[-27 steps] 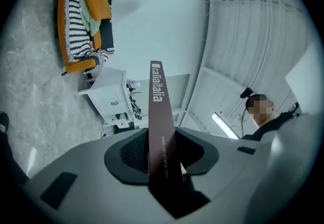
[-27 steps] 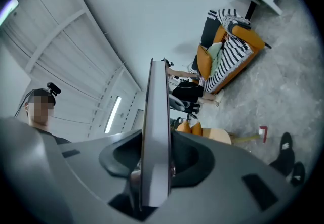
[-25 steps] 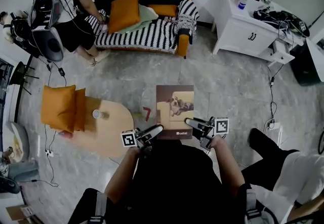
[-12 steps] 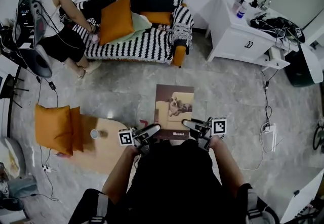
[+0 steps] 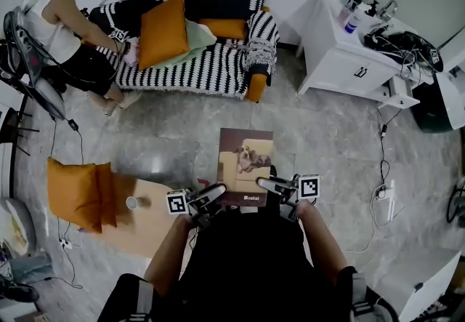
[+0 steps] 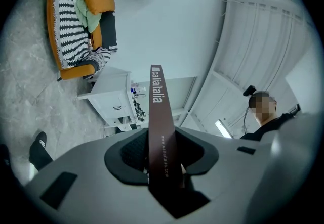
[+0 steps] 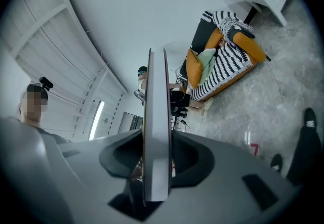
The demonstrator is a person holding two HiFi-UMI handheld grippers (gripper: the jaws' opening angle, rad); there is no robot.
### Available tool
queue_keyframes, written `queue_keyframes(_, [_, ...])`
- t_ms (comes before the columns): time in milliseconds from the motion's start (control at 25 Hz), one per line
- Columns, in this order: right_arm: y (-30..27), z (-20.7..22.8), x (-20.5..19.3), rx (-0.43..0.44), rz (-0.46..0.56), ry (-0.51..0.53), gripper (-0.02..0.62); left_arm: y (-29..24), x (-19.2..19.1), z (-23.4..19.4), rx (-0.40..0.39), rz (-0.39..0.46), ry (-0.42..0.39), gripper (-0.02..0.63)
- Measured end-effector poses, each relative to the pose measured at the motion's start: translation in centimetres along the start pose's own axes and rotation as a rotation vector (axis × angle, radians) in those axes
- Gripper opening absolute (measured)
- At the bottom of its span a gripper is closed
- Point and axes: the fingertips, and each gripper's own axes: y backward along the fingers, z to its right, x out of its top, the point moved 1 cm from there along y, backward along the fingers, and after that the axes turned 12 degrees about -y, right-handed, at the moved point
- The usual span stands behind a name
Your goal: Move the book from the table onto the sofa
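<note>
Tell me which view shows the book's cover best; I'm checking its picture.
Head view: the book shows its whole cover, dog picture plain. Left gripper view shows only its brown spine; right gripper view, its pale edge.

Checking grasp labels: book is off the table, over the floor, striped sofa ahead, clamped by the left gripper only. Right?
No: both grippers clamp the book. The right gripper view shows the right gripper shut on its page edge; the left gripper grips the spine. Off the table, over the floor, striped sofa ahead: correct, per head view.
</note>
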Motion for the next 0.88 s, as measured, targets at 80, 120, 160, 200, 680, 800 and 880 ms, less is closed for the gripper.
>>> queue_keyframes(80, [0.4, 0.3, 2.3, 0.0, -0.006, -0.005, 0.156, -1.9, 1.1, -0.8, -0.002, 0.009, 0.003, 0.147])
queue_keyframes(120, [0.8, 0.5, 3.4, -0.001, -0.009, -0.006, 0.156, -2.9, 1.4, -1.2, 0.003, 0.015, 0.008, 0.147])
queue_keyframes(160, [1.3, 0.8, 4.5, -0.002, -0.012, -0.008, 0.156, -3.9, 1.6, -1.5, 0.006, 0.026, 0.021, 0.147])
queue_keyframes(200, [1.9, 1.2, 5.6, -0.007, -0.014, -0.008, 0.156, -4.9, 1.8, -1.8, 0.008, 0.038, 0.037, 0.147])
queue_keyframes(680, [8.1, 0.8, 17.5, 0.062, -0.078, -0.044, 0.156, -17.4, 4.4, -4.6, 0.09, 0.082, -0.001, 0.147])
queue_keyframes(800, [8.9, 1.1, 19.5, 0.075, -0.114, -0.044, 0.156, -19.4, 4.7, -5.0, 0.112, 0.114, 0.003, 0.149])
queue_keyframes(880, [9.0, 1.2, 20.6, 0.08, -0.132, -0.038, 0.156, -20.2, 5.1, -5.5, 0.125, 0.125, -0.004, 0.147])
